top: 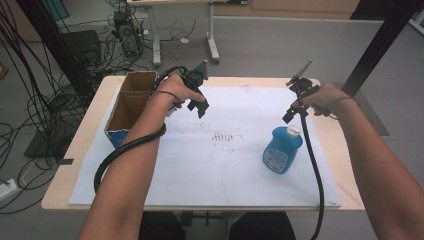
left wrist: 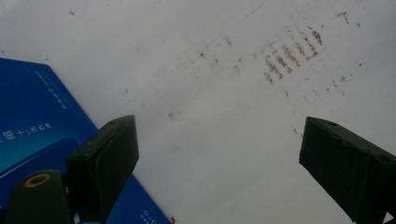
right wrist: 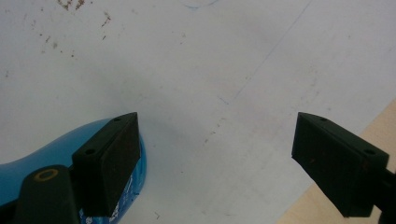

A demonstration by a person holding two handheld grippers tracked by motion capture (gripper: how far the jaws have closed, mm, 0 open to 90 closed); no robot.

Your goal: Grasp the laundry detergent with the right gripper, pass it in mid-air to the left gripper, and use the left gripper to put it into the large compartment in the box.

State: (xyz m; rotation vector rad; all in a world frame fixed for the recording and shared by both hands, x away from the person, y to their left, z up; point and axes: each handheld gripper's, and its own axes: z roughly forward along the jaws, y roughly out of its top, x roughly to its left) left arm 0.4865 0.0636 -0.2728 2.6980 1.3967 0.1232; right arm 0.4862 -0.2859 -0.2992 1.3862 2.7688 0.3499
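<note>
The blue bottle [top: 282, 154] lies on the white sheet [top: 220, 165] at the right of the table [top: 90, 145], its white cap [top: 293, 131] pointing away from the person; its label shows as a pale round patch with print too small to read from the high view. The right gripper [top: 291, 114] hangs just above and beyond the cap, not touching it, with its 2 jaws spread wide and nothing between them. In the right gripper view the bottle [right wrist: 56, 154] curves out from behind 1 jaw at the lower left, with a sliver of white-printed label that cannot be read, and a strip of bare wood [right wrist: 369, 140] shows at the sheet's edge. The left gripper [top: 199, 106] is held above the sheet beside the cardboard box [top: 127, 102], its 2 jaws also wide apart and empty. From above, the box reads as brown inside with 2 compartments and a blue lower corner; the left gripper view shows what the high view does not: the box's blue side [left wrist: 32, 116] carries white lines of writing, seemingly Chinese characters, too blurred to make out. Brown smudges [top: 224, 136] mark the middle of the sheet, and the left gripper view shows them [left wrist: 289, 51] as short rows of dashes.
</note>
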